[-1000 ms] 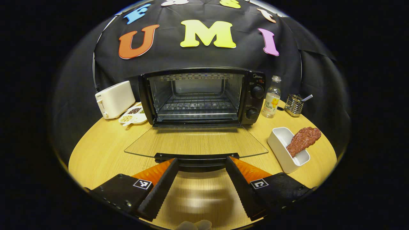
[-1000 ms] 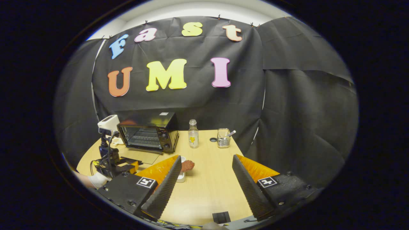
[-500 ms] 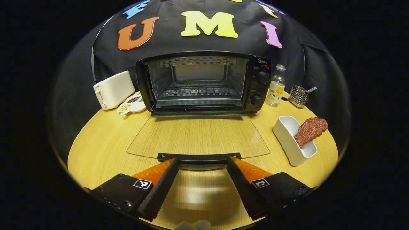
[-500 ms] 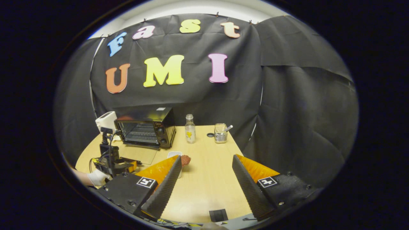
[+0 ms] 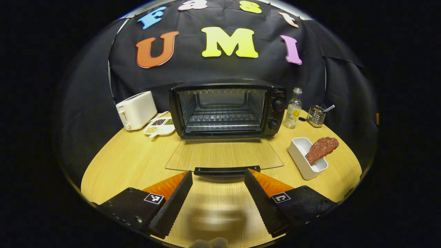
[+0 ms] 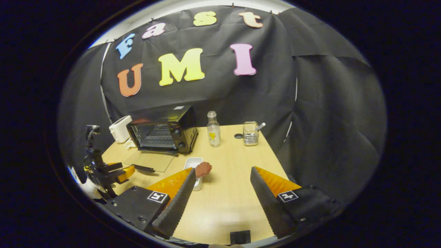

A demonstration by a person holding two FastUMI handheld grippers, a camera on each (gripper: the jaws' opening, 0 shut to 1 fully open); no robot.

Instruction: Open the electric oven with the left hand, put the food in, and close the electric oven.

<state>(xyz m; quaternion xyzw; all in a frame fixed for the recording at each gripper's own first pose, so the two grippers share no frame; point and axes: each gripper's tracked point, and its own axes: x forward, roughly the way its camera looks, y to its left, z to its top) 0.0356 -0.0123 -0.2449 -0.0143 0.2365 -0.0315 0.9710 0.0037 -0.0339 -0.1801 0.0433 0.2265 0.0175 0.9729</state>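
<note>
Left gripper view: oven (image 5: 227, 110) sits far centre on the table (image 5: 117, 162), door (image 5: 224, 155) dropped flat toward me, handle (image 5: 222, 171) at its near edge, rack (image 5: 222, 117) bare inside. My left gripper (image 5: 218, 198) hangs just short of that handle, fingers apart, nothing between them, not touching the door. Food (image 5: 321, 150), a reddish-brown meat piece, leans in the white dish (image 5: 303, 160) to the right of the door, well clear of the oven. Toaster (image 5: 136, 110) and snack plate (image 5: 159, 126) far left, bottle (image 5: 293, 111) and wire holder (image 5: 316, 115) far right. Right gripper view: my right gripper (image 6: 220, 201) is over the near table, fingers apart and empty; the food (image 6: 203, 169) and its dish (image 6: 194, 164) are just beyond the left finger (image 6: 175, 203). Left gripper (image 6: 113, 172) shows far left by the door's handle. My read: opening step is done, loading step is up. Next move: right gripper goes forward and left, lines up across the meat's raised end, closes, lifts clear of the dish, then travels over the open door onto the rack.
</note>
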